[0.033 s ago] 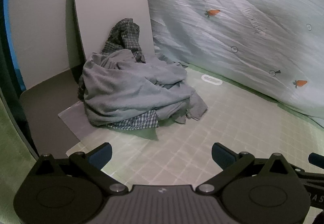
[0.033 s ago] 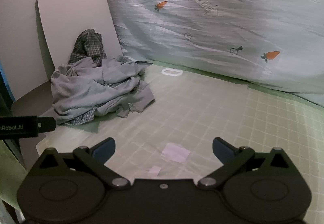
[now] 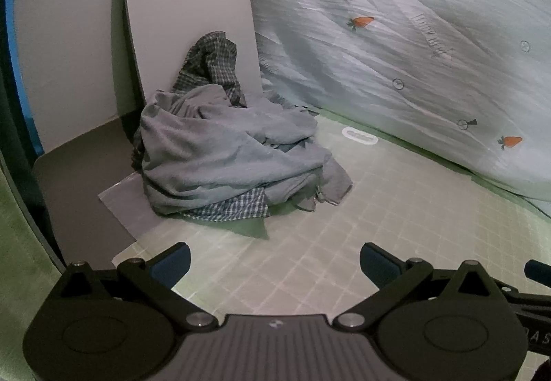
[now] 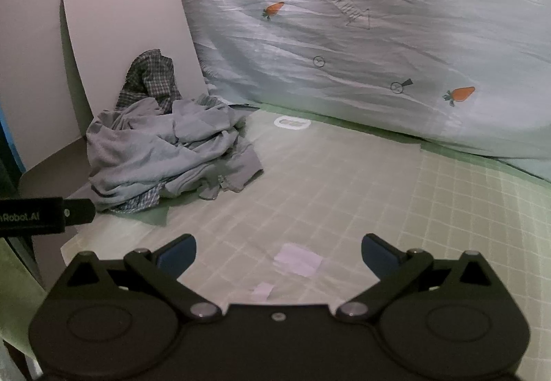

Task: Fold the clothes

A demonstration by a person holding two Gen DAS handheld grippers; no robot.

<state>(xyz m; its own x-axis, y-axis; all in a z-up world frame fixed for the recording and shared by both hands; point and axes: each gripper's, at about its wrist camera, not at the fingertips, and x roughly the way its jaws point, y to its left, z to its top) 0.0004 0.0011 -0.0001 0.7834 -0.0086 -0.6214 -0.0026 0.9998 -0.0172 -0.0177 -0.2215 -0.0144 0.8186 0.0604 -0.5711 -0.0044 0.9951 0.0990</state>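
Clothes: a crumpled heap [image 3: 227, 160] lies at the far left of the checked mat [image 3: 378, 243], against the foot of a leaning white board [image 3: 186, 19]. It is made up of at least a grey garment [image 4: 151, 154] on top and checked cloth: a dark checked piece [image 3: 210, 64] rises behind against the board, and a lighter checked edge [image 3: 230, 209] shows under the grey at the front. How many garments the heap holds cannot be told. No crease, squared edge or flat layer is visible on any of it.

Folded items: none seen in either view. The mat between the heap and the grippers carries no garment, only two pale patches [image 4: 298, 262] near the right gripper. A quilt with carrot print [image 4: 378, 54] banks up behind the mat and is not part of the heap.

Left gripper [image 3: 274, 264]: jaws wide apart, nothing between them, held low over the near edge of the mat, pointed at the heap, well short of it.

Right gripper [image 4: 278, 252]: jaws wide apart, holding nothing, over the middle of the mat, well apart from the heap. The left tool's side shows at the left edge of its view.

Assessment: whatever lies in the heap remains to be folded, and no finished result is in view. Folded pieces outside both views cannot be ruled out. Progress cannot be set higher than this.
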